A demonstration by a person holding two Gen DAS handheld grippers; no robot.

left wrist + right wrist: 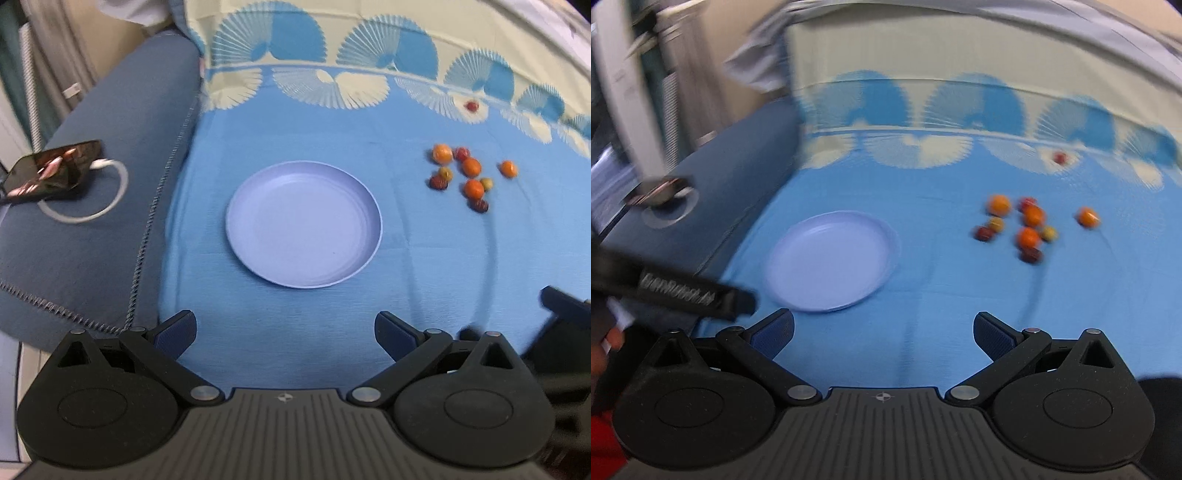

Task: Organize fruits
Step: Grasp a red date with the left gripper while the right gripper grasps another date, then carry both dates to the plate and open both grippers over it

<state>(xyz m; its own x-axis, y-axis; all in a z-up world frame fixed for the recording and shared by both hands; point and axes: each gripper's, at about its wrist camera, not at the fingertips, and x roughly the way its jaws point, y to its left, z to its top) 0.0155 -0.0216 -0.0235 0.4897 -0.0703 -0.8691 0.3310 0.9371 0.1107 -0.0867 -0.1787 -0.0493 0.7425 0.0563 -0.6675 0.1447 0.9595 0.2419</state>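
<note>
Two sets of tongs, the left tongs (285,334) and the right tongs (883,332), were spread wide and held nothing above the blue cloth (332,314). The fruits (465,173) lay clustered on the cloth, well apart from the lavender plate (303,223), which sat bare near the cloth's middle. One red fruit (471,106) rested alone toward the far patterned edge. A phone (51,170) lay beyond the cloth's left edge.
</note>
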